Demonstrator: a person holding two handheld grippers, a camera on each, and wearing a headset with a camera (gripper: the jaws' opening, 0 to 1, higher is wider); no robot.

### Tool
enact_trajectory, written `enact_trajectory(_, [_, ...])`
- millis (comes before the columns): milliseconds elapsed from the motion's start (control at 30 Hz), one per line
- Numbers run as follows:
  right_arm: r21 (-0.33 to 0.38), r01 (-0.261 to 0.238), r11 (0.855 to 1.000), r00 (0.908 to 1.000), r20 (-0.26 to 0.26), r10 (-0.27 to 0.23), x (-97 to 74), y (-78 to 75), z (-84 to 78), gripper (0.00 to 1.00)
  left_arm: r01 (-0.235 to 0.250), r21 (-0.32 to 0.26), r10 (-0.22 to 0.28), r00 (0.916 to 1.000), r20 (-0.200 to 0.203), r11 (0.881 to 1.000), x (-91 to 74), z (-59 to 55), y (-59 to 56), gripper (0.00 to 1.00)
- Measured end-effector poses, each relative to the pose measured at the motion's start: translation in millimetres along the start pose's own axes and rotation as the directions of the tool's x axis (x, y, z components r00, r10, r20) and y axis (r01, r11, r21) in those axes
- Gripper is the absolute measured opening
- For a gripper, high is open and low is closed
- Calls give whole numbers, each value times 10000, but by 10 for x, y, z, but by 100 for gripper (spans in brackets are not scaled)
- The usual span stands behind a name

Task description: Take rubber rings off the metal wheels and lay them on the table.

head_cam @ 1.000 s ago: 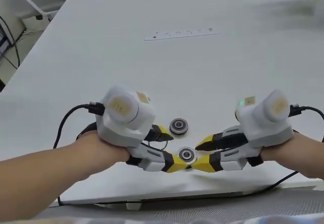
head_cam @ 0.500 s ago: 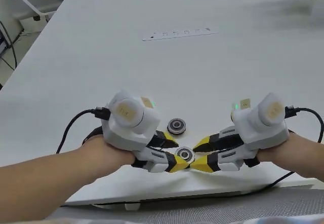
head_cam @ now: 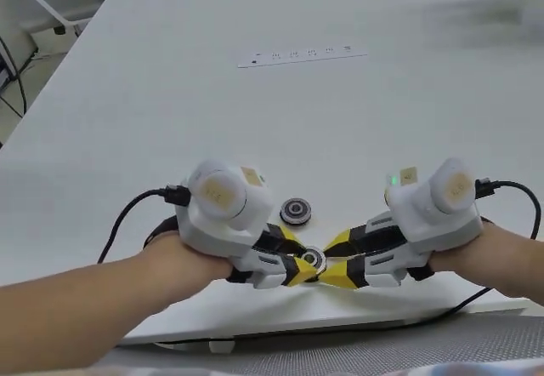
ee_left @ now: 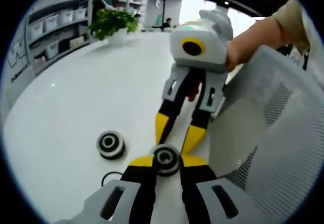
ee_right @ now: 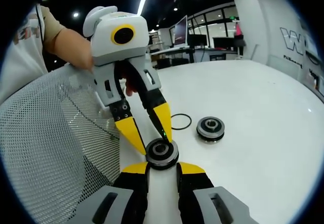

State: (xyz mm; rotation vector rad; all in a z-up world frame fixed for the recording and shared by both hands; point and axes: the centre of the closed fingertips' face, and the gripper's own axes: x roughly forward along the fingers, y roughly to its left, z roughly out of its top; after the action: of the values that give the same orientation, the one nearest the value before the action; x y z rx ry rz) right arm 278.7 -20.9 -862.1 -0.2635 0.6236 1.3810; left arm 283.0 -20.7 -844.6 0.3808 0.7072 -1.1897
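Metal wheel clamped from opposite sides, left claw and right claw both clenched on its rim, tips nearly meeting, near front edge of white table. Second wheel just beyond; loose rubber ring lying near it.

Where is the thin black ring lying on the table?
In the right gripper view, the black ring lies flat on the table, just left of the spare wheel, beyond the gripped wheel.

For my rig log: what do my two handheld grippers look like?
The left gripper and right gripper each have a rounded white body, black jaws with yellow tips and a black cable. A beige sleeve shows on the right arm.
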Motion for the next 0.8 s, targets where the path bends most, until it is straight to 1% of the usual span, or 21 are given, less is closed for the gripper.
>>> enact_trajectory(167, [-80,-7,10000,10000,-1,7,6,0,3,18,-116,107,116,9999,49,9999,-2,0,18,15])
enact_trajectory(233, [-103,-11,9999,10000,4,11,7,0,5,18,-206,313,205,9998,27,9993,-2,-4,28,14])
enact_trajectory(333, [-134,-5,9999,10000,12,5,8,-1,7,19,-317,824,321,9995,-30,9961,0,-7,22,14])
enact_trajectory(367, [-141,-6,9999,10000,13,7,10,-2,8,19,-383,1185,388,9992,-27,9922,5,0,23,14])
enact_trajectory(400, [-155,-10,9999,10000,16,10,8,0,8,19,-369,1053,375,9993,-42,9938,4,-8,5,14])
enact_trajectory(467, [-212,-1,9998,10000,15,2,8,-3,7,18,-390,1005,393,9992,-12,9942,2,-4,20,14])
enact_trajectory(667, [-283,20,9996,10000,10,-20,5,-10,-1,17,-441,1156,442,9990,14,9923,4,-8,21,14])
enact_trajectory(800, [-234,60,9997,10000,8,-60,-2,-14,-10,16,-479,1104,474,9988,69,9927,4,-8,20,14])
